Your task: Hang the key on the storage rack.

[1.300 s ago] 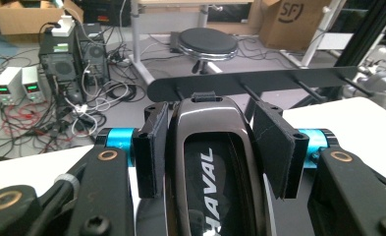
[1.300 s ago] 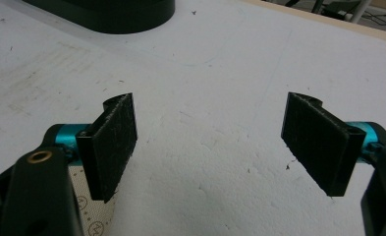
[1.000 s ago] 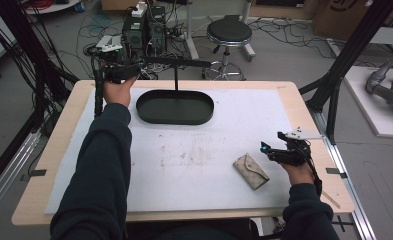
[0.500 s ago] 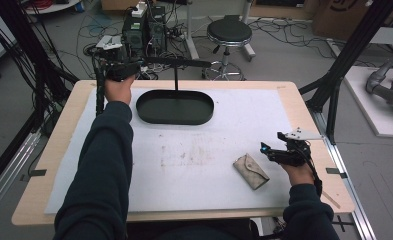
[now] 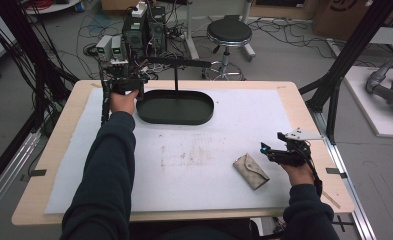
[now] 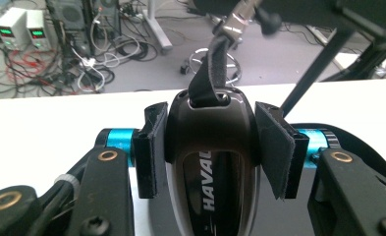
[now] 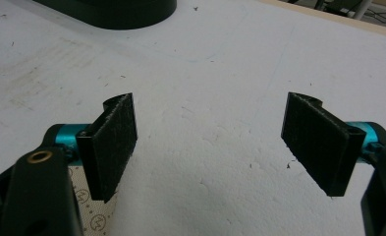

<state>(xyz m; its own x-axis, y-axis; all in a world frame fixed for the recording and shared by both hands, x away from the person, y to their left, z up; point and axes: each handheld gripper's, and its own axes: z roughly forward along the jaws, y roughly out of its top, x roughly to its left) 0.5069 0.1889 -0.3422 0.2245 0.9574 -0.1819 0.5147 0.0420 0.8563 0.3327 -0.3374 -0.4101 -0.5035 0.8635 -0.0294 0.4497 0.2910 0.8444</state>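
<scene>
Two grippers are at work over the white foam mat [image 5: 194, 165] on the pale wooden table [image 5: 304, 100]. Nearest the person, the right gripper [image 5: 276, 152] hovers low at the mat's right side, its jaws standing wide apart with nothing between the pads [image 7: 113, 142]; just beside it lies a small beige patterned fabric pouch [image 5: 251, 171], flat on the mat (a corner of it shows by the left pad in the right gripper view). Farther off sits the dark oval tray [image 5: 204, 112], which looks empty, with a thin black post and crossbar [image 5: 176, 75] rising from its far side. At the tray's left end, the left gripper [image 6: 210, 142] clamps a glossy black car key fob [image 6: 207, 147] squarely between its pads, the fob's black strap [image 6: 207, 73] running up to the crossbar.
</scene>
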